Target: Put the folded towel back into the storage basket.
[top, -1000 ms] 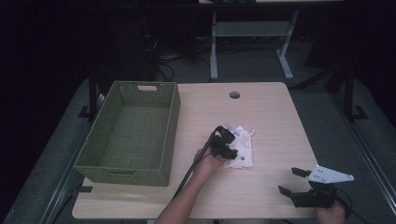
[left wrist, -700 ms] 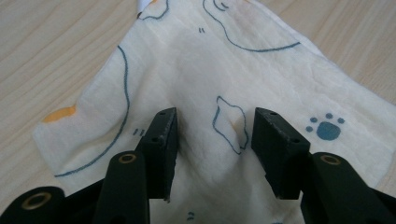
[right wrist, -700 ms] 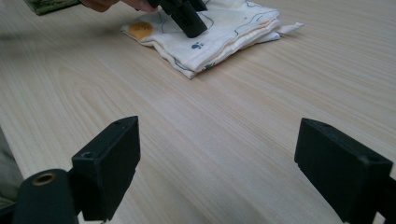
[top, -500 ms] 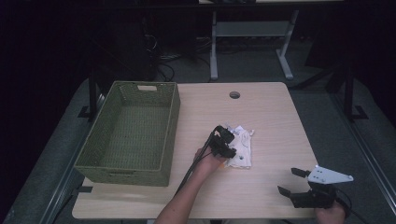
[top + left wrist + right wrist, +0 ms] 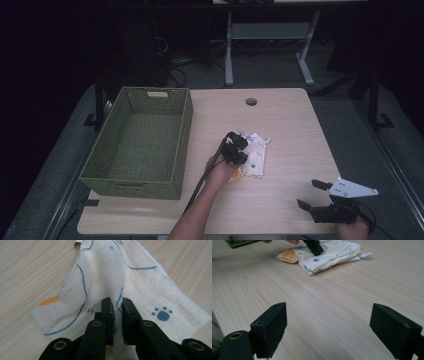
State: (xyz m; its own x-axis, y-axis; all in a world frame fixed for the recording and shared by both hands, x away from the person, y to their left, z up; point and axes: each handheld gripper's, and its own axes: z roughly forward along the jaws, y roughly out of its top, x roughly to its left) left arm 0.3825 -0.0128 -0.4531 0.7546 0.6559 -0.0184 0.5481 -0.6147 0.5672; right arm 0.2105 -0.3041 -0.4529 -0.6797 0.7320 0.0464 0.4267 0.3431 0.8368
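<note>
Nearest us, at five o'clock on the table (image 5: pixel 280 110), we see the right gripper (image 5: pixel 314 194) with its jaws spread wide, bare wood between them. Further in, near the centre, the left gripper (image 5: pixel 240 148) has its jaws pinched narrow on a fold of the printed cloth (image 5: pixel 140 282), which lies crumpled on the wood. Off at nine o'clock stands the green woven basket (image 5: pixel 182 135), well apart from the cloth. Far at twelve o'clock, a round cable hole (image 5: pixel 251 102). Against half a second ago, we find both grippers and the cloth practically unmoved.
</note>
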